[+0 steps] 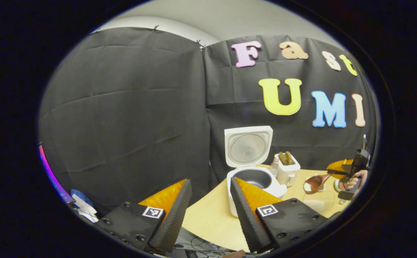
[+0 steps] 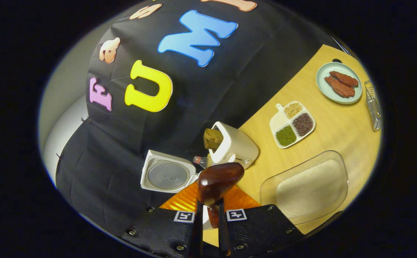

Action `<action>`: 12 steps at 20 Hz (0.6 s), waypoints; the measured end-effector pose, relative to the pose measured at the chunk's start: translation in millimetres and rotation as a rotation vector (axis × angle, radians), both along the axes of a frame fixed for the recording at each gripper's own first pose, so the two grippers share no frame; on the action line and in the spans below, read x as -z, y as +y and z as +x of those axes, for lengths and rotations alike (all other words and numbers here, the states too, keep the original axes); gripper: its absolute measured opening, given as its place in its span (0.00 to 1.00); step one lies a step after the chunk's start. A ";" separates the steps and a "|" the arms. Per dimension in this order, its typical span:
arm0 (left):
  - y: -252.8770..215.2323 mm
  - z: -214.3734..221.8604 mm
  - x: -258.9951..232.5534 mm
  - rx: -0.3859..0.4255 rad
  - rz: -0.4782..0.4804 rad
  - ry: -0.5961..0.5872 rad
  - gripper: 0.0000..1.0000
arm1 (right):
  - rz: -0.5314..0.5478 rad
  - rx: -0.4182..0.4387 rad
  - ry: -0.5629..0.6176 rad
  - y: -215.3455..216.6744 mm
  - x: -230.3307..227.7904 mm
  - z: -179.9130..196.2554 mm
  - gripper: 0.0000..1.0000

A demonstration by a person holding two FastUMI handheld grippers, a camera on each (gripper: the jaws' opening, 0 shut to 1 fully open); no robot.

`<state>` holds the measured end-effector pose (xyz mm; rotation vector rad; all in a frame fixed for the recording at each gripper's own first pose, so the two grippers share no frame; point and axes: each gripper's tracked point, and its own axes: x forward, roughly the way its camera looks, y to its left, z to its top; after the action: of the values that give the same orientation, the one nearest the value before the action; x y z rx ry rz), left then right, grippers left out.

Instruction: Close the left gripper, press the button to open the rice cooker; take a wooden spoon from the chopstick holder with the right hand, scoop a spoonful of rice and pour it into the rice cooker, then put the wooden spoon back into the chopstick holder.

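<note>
Black cloth wall (image 1: 129, 107) hanging behind light wood table (image 1: 208, 218); white wall (image 1: 230, 21) showing above cloth.

Rice cooker (image 1: 255, 179) sits centre-right in the left gripper view, lid (image 1: 248, 146) upright behind its pot; chopstick holder (image 1: 287, 168) just right of it on the surface (image 1: 208, 218), rice tray (image 1: 317, 201) lower right.

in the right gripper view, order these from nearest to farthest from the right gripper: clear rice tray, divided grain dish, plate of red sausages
1. Clear plastic tray of white rice, just right of the right gripper, which is shut on the dark wooden spoon.
2. White three-part dish of grains, farther up the table.
3. Pale green plate of red sausages, at the far right end.
</note>
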<state>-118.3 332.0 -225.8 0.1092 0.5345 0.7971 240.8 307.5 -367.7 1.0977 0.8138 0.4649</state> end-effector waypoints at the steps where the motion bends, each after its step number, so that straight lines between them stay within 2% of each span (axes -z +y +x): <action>1: 2.2 -3.5 -1.2 -0.010 0.006 -0.002 0.83 | 0.010 -0.020 -0.020 18.4 -11.4 1.6 0.17; 6: 19.9 -22.0 -12.3 -0.055 0.018 -0.021 0.83 | -0.014 -0.115 -0.108 107.7 -37.1 15.9 0.18; 7: 22.3 -26.5 -12.6 -0.066 0.023 -0.024 0.80 | -0.030 -0.134 -0.126 124.3 -36.9 19.5 0.17; 12: 30.0 -41.3 -4.7 -0.117 0.015 -0.013 0.83 | -0.183 -0.251 -0.230 208.1 -10.2 34.3 0.17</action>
<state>-159.6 362.1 -221.1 0.0871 0.5267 0.9154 275.2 515.6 -357.6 0.7604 0.7765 0.6997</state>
